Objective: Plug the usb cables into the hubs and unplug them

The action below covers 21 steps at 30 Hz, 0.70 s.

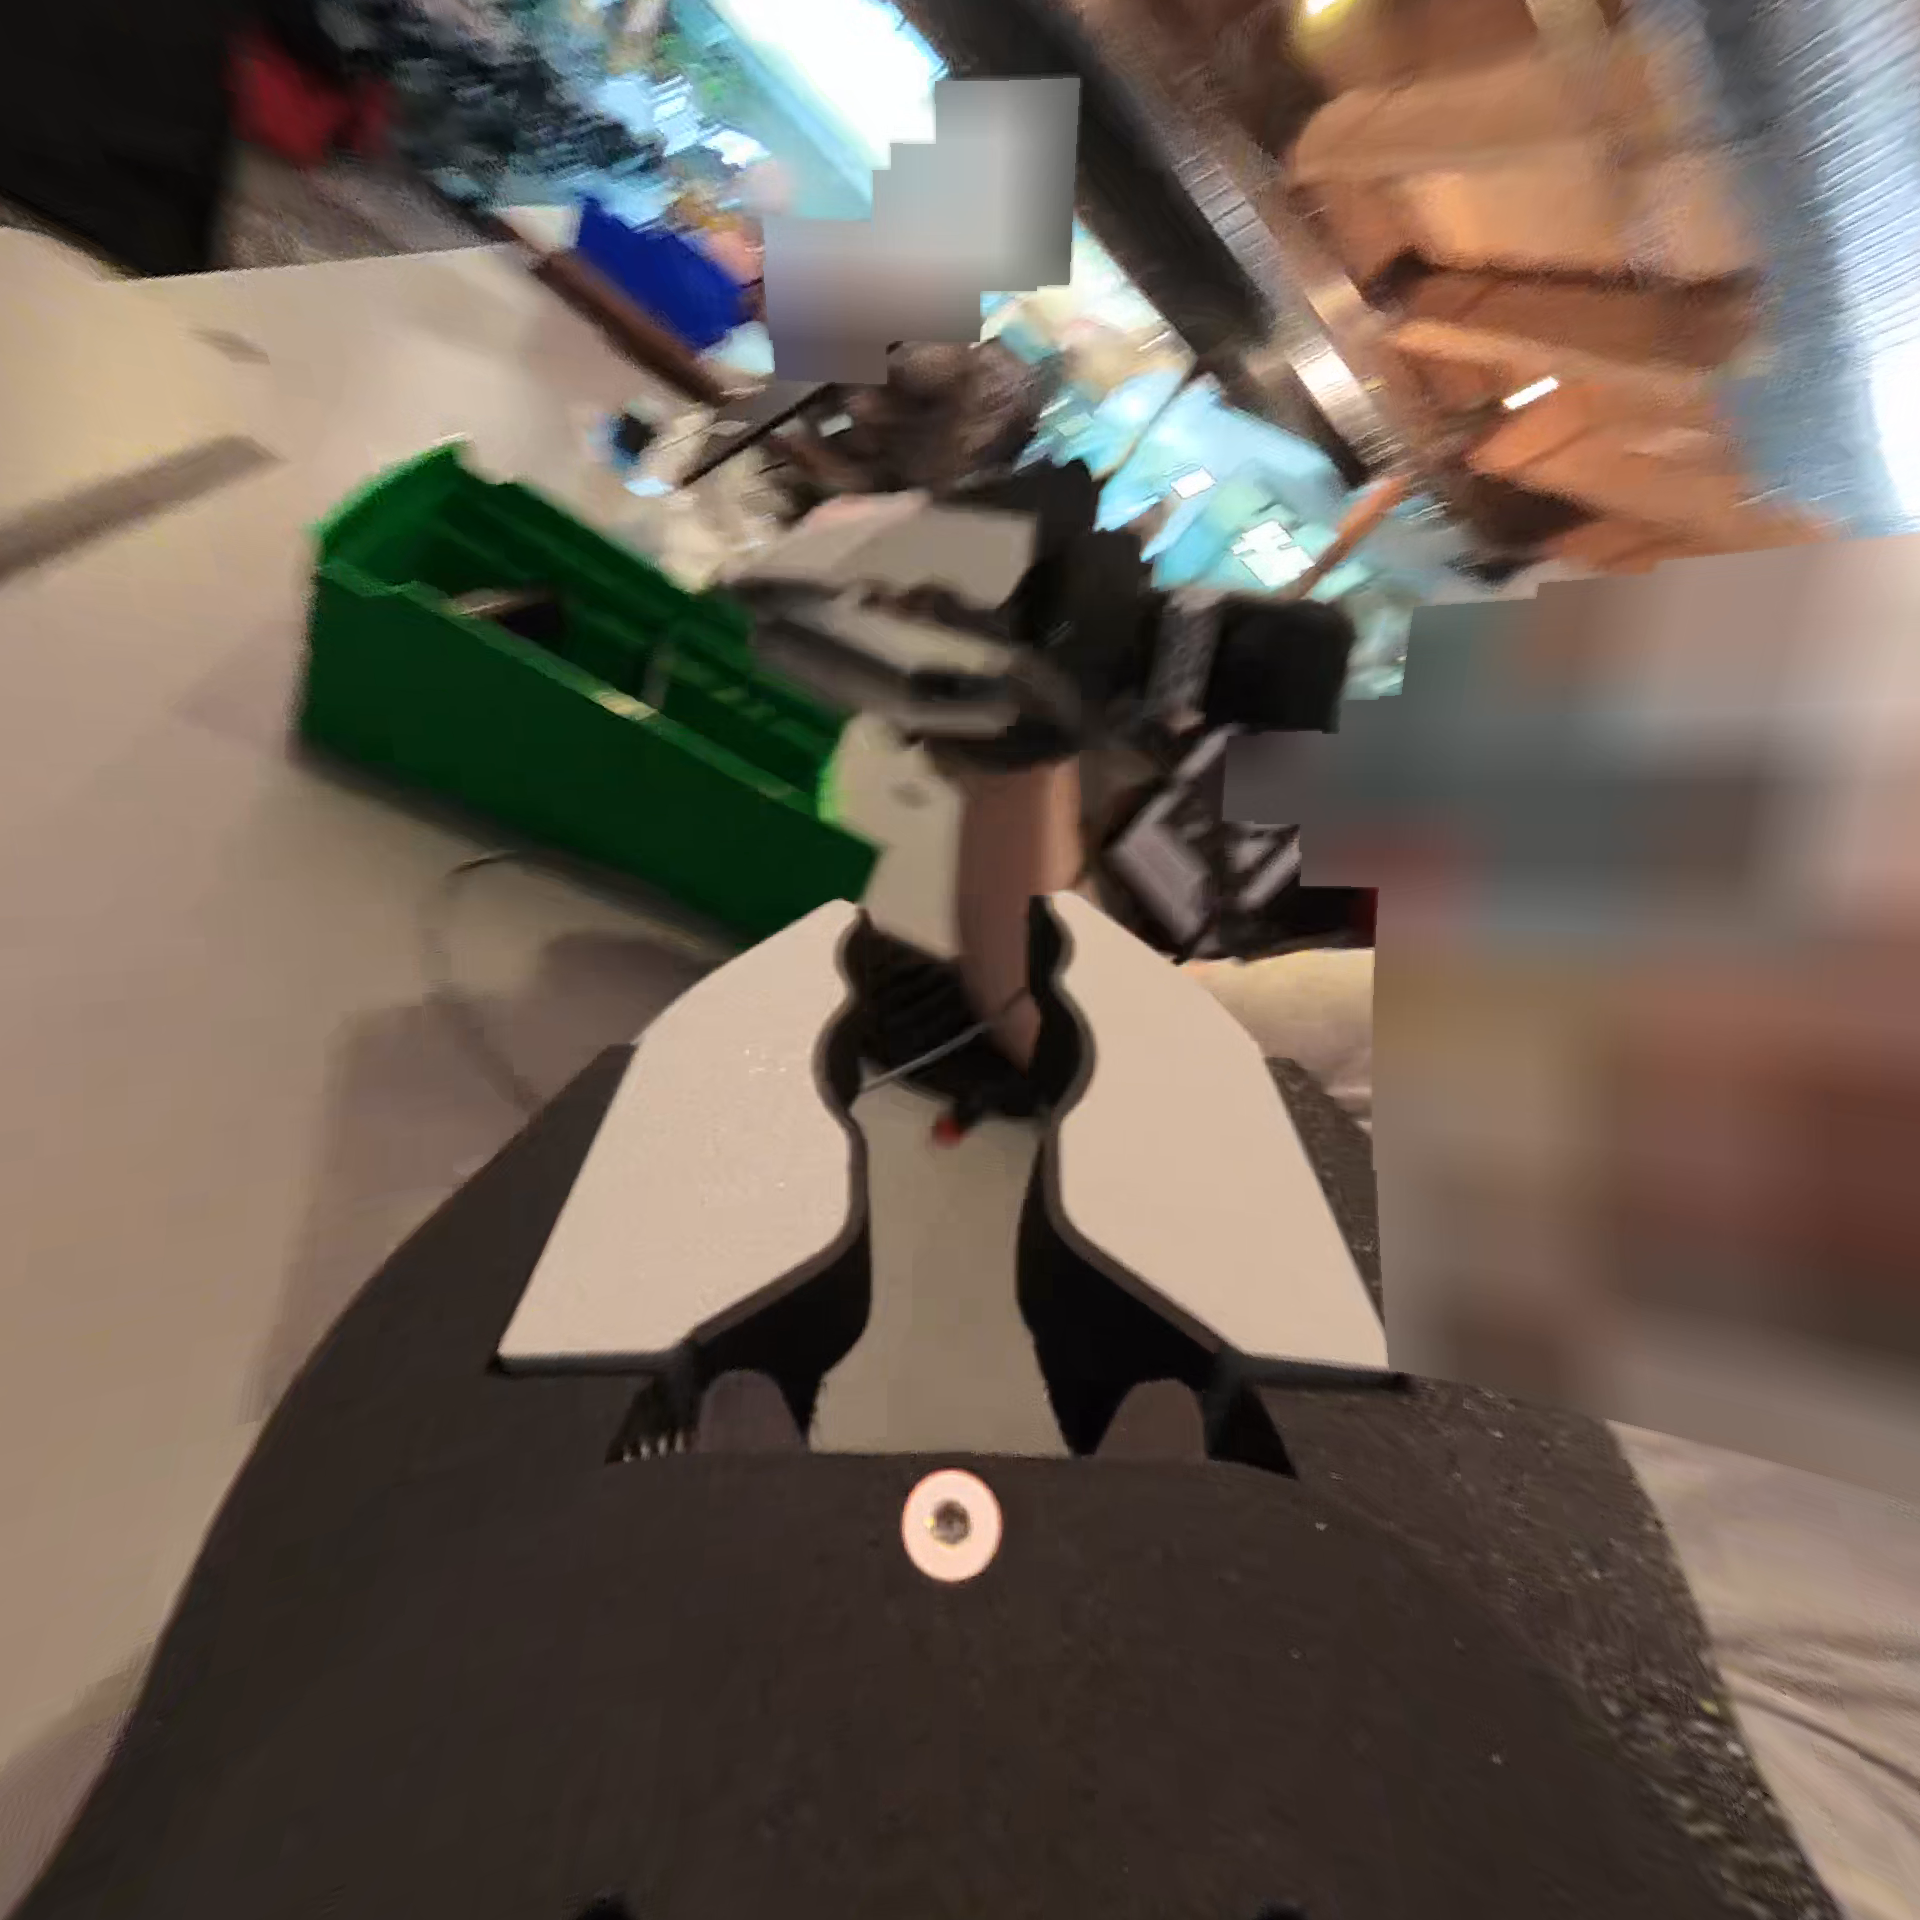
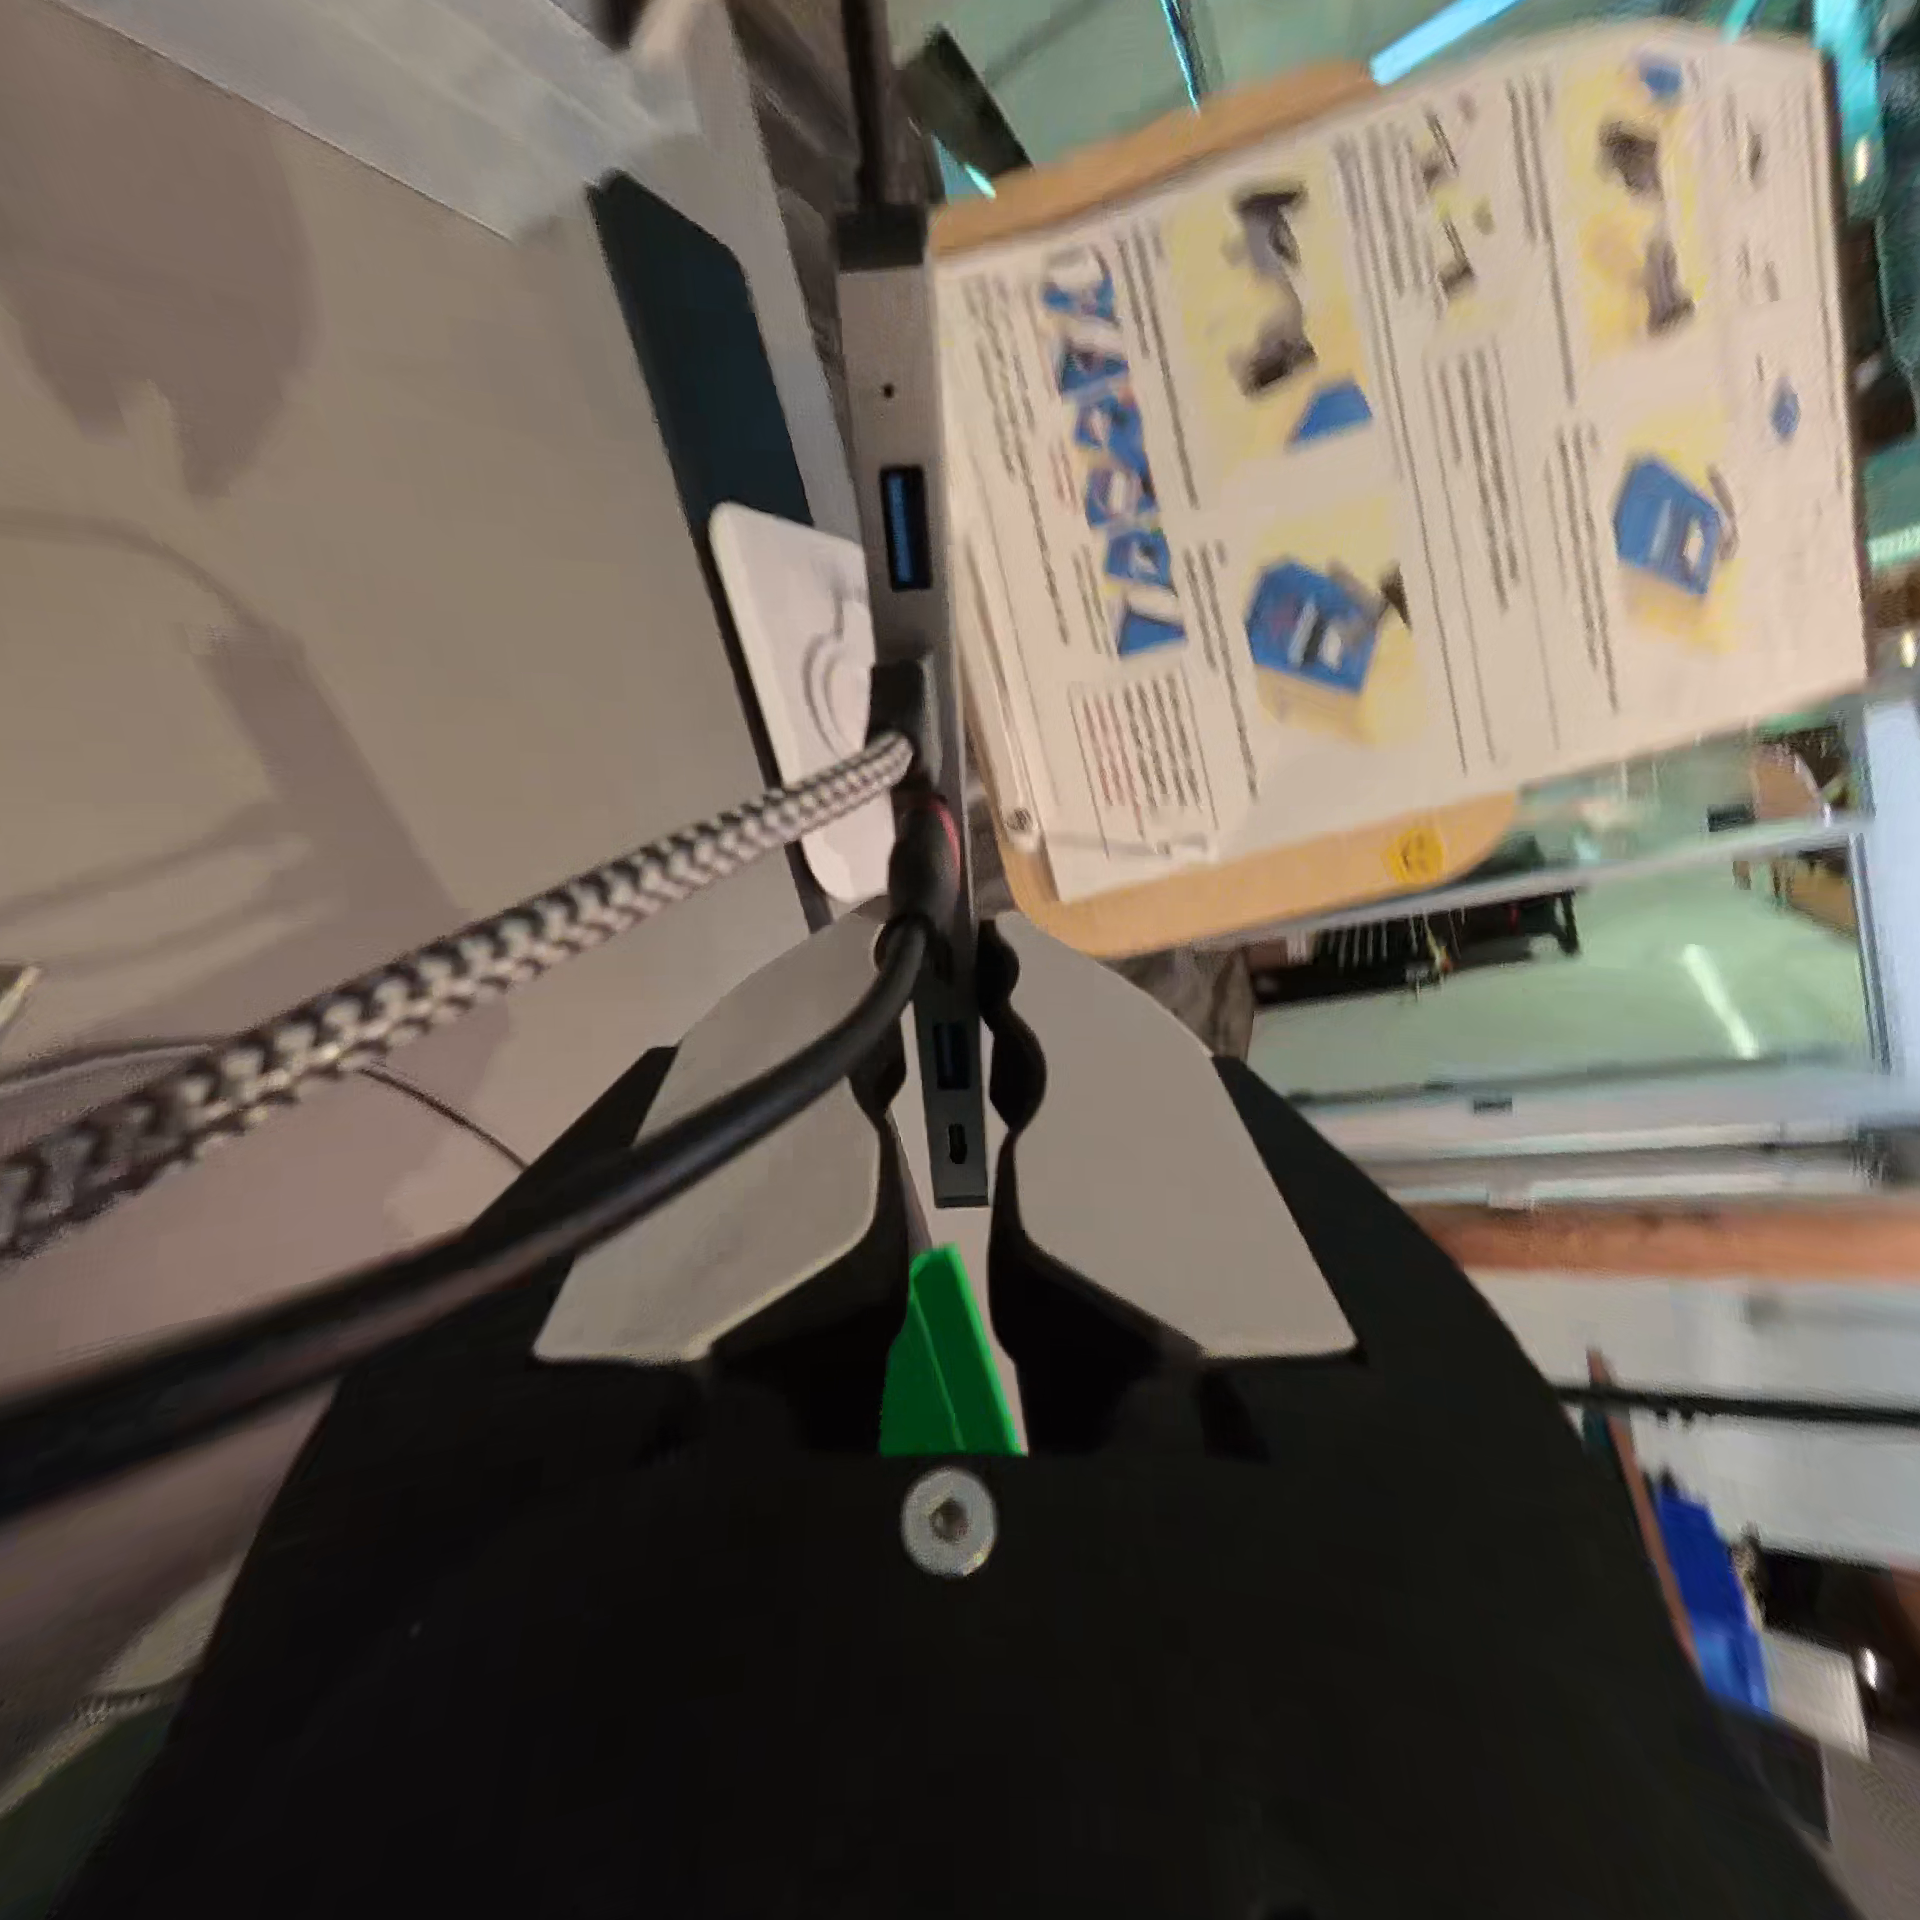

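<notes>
In the left wrist view my left gripper [image 1: 945,920] holds a small black plug [image 1: 914,1003] in the notch between its fingers; a thin grey wire [image 1: 935,1055] and a red tip [image 1: 945,1129] hang from it. In the right wrist view my right gripper [image 2: 948,935] is shut on the end of a slim grey hub [image 2: 951,1132] that points away. A braided cable [image 2: 468,956] and a black cable [image 2: 727,1122] are plugged into the hub's side. A blue port [image 2: 902,525] farther up is empty. The right gripper also shows in the left wrist view [image 1: 894,644], blurred.
A green bin [image 1: 540,675] stands on the white table [image 1: 208,987] ahead of the left gripper, and a piece of it shows under the hub [image 2: 945,1351]. A clipboard with a printed sheet [image 2: 1403,468] stands right of the hub. A white card [image 2: 800,623] lies left of it. Left tips to right tips: about 12 centimeters.
</notes>
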Tool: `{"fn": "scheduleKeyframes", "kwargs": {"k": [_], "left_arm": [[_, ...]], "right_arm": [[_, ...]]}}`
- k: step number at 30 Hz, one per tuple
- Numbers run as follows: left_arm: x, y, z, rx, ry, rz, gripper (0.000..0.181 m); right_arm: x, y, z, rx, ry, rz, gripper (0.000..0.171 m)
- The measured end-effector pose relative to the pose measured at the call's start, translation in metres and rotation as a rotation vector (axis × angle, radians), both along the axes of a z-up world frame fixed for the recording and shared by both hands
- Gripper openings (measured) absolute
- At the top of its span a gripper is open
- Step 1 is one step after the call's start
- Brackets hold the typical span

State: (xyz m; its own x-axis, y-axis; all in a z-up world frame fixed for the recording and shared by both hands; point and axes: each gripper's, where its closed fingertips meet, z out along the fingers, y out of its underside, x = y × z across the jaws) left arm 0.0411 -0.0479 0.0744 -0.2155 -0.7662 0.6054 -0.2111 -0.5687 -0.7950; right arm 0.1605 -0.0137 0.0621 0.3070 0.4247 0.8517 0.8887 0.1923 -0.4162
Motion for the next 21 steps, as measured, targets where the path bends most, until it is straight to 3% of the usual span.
{"fn": "scheduleKeyframes", "kwargs": {"k": [2, 5, 9, 12, 17, 21], "left_arm": [[0.008, 0.002, -0.02, 0.11, 0.09, 0.027, 0.05], [0.031, -0.026, -0.042, 0.169, 0.081, -0.173, 0.063], [0.084, -0.051, -0.105, 0.354, 0.218, -0.323, 0.065], [0.116, -0.076, -0.132, 0.508, 0.246, -0.39, 0.065], [0.134, -0.092, -0.178, 0.707, 0.405, -0.435, 0.068], [0.146, -0.098, -0.203, 0.764, 0.513, -0.44, 0.062]], "right_arm": [[0.026, 0.003, 0.01, -0.006, 0.028, -0.09, 0.012], [0.067, 0.008, 0.018, -0.055, 0.042, -0.234, 0.012], [0.11, 0.012, 0.026, -0.152, 0.062, -0.353, 0.013], [0.139, 0.008, 0.028, -0.205, 0.05, -0.428, 0.013], [0.17, -0.01, 0.029, -0.237, 0.053, -0.464, 0.014], [0.18, -0.024, 0.025, -0.236, 0.105, -0.451, 0.013]]}}
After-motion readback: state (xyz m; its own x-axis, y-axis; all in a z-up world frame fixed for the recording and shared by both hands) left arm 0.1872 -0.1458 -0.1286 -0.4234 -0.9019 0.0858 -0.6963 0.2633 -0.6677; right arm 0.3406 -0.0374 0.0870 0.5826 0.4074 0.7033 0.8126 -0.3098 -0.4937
